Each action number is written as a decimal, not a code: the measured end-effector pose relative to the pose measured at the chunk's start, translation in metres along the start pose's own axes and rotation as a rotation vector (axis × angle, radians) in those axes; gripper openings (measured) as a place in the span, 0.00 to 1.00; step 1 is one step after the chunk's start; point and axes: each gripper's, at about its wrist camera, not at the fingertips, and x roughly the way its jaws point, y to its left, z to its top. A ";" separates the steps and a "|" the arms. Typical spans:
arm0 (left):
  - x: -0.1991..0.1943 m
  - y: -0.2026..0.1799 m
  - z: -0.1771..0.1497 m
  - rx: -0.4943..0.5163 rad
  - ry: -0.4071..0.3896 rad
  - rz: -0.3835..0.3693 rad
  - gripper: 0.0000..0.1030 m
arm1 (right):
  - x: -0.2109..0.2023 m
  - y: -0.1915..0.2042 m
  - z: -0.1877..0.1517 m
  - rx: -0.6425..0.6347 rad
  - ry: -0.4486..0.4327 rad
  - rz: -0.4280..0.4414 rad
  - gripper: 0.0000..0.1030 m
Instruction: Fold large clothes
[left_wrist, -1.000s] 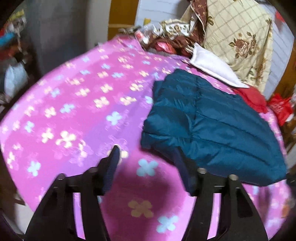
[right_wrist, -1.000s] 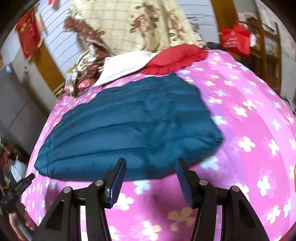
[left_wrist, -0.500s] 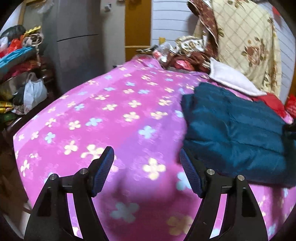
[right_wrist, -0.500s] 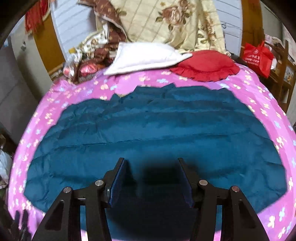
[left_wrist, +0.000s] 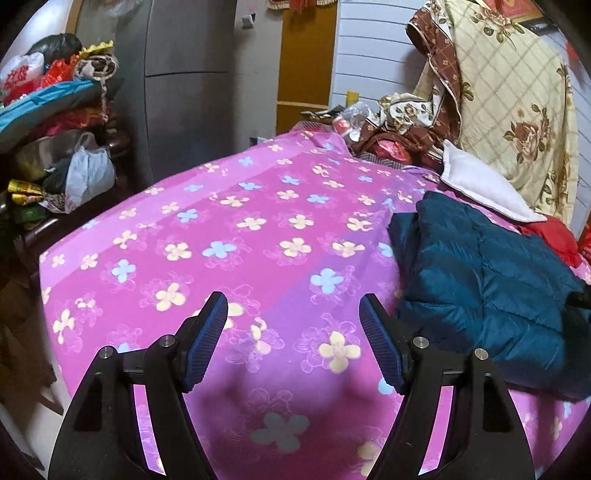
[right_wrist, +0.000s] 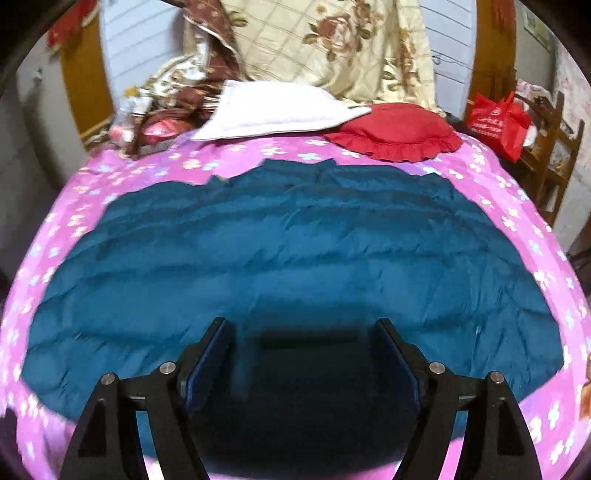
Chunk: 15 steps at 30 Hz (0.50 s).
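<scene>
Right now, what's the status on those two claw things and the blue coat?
Left gripper open over bare bedspread. Right gripper open, low over folded blue coat, not gripping. Nothing in the way.

Teal quilted down jacket (right_wrist: 288, 251), puffy, stitched in horizontal channels, slightly glossy. Lies flat and folded into a broad, roughly rectangular slab on the pink flowered bedspread (left_wrist: 258, 229), covering most of that bedspread's width in the right wrist view. Far edge uneven and wavy, stopping short of the bedspread's head end; near edge rounded and bulging, in deep shadow. Seen from the left wrist view (left_wrist: 487, 280), sits on the right part of the bedspread, with a doubled layer visible along its left edge and a thick, rolled lower corner. Surface lightly rumpled, seams bowed.
</scene>
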 end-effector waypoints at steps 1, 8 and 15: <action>-0.002 0.000 0.000 0.001 -0.011 0.009 0.72 | -0.006 0.002 -0.007 -0.007 -0.003 0.019 0.76; -0.029 0.001 0.002 -0.006 -0.159 0.040 0.82 | -0.039 0.009 -0.059 -0.075 -0.031 0.109 0.76; -0.049 -0.018 0.000 0.060 -0.205 0.030 0.90 | -0.051 -0.009 -0.076 -0.140 -0.089 0.044 0.75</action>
